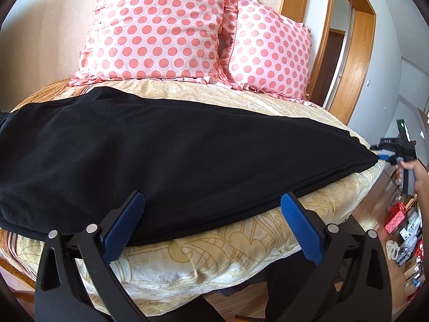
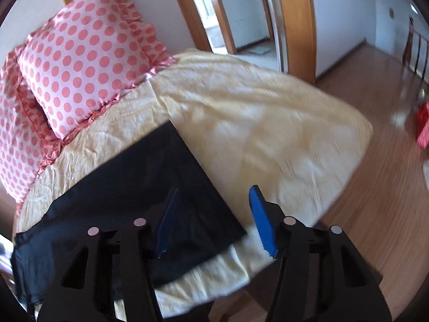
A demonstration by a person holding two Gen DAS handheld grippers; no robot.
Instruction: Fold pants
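Black pants [image 1: 166,145] flat on bed [image 1: 228,252], left claw [image 1: 211,201] apart, right claw [image 2: 214,198] apart above pants

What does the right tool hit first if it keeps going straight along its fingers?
Most likely the black pants lying on the yellow bedcover. The right tool points down at their hem end, open, with the fabric edge between its fingers. The frame is blurred, so depth is uncertain.
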